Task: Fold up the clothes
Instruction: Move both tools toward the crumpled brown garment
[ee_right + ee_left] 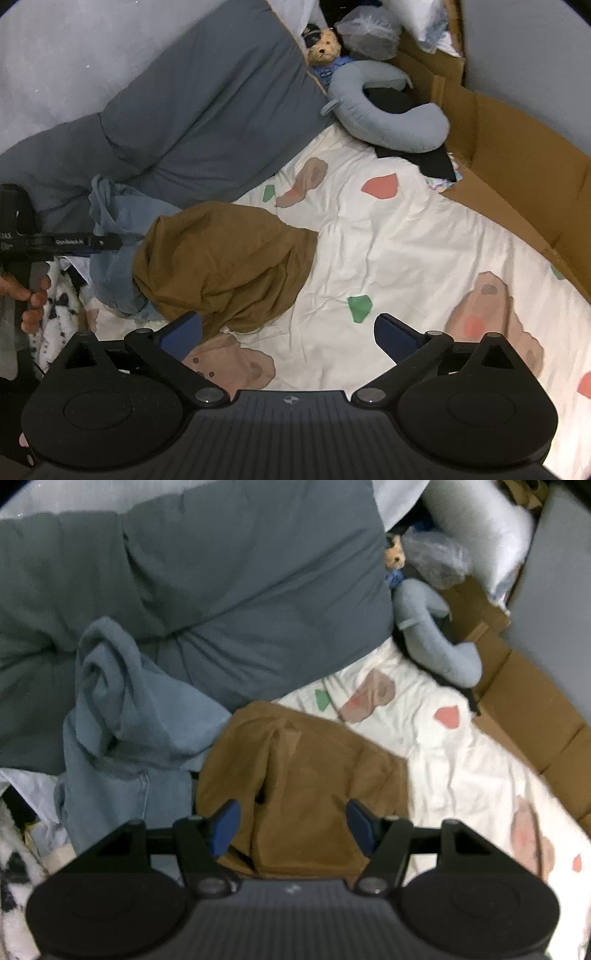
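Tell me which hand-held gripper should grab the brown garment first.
Left, probably. The left hand-held gripper hangs open directly over the brown garment. The right hand-held gripper, also open, sits mostly over bare patterned sheet, beside the garment's edge.

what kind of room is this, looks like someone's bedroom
Most likely a bedroom, with the work done on a bed: a patterned white sheet as the surface, a bulky grey duvet pushed back, and a soft toy beside a curved grey pillow.

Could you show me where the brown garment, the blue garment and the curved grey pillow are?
brown garment (221,258), right wrist view, middle of the heap.
blue garment (136,709), left wrist view, crumpled middle.
curved grey pillow (388,122), right wrist view, bottom of its bend.
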Motion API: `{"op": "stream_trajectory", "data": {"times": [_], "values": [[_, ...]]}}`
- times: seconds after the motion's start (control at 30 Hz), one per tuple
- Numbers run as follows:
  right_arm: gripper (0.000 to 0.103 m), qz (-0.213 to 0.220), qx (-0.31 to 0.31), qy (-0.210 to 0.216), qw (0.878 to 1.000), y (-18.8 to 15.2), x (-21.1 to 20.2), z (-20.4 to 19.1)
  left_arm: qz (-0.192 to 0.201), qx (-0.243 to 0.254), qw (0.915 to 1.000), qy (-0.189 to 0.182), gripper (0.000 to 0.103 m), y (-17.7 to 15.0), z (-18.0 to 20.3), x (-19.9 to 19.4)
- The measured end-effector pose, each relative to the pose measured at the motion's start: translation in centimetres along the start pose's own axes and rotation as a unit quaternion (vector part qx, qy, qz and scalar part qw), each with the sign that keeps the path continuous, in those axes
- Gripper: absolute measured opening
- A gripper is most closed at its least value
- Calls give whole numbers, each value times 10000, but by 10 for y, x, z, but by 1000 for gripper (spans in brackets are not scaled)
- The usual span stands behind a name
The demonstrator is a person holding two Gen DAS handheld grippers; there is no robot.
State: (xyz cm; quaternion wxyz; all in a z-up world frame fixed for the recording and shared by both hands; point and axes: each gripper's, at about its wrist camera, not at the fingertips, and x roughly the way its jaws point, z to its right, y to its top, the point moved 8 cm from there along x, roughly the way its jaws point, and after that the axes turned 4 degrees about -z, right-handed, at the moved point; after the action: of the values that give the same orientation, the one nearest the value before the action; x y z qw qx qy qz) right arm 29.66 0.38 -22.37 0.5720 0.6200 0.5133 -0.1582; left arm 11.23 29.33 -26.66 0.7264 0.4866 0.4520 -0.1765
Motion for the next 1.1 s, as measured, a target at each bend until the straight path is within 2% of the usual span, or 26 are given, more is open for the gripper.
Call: {"op": "stream_trajectory", "data": {"times": [0.07, 0.4, 0.53, 0.7, 0.8, 1.1], "values": [[103, 6, 5, 19, 10000, 0, 11, -1, -51, -86, 9999, 5, 73, -7, -4, 10], [103, -16, 119, 89, 9999, -8, 56, -7, 13, -303, 9995, 1, 72, -29, -17, 49], [103, -121, 185, 111, 9997, -13, 72, -12, 139, -406, 9987, 262, 71, -27, -28, 58], [103, -116, 207, 64, 9997, -16, 85, -22, 364, -652, 9965, 382, 71, -21, -47, 58], [103, -78, 252, 74, 9996, -14, 90, -27, 439, -750, 9957, 335, 62, -17, -56, 60], [103, -112, 392, 82, 9991, -11, 101, -35, 297, -1016, 9943, 132, 63, -17, -65, 90]]}}
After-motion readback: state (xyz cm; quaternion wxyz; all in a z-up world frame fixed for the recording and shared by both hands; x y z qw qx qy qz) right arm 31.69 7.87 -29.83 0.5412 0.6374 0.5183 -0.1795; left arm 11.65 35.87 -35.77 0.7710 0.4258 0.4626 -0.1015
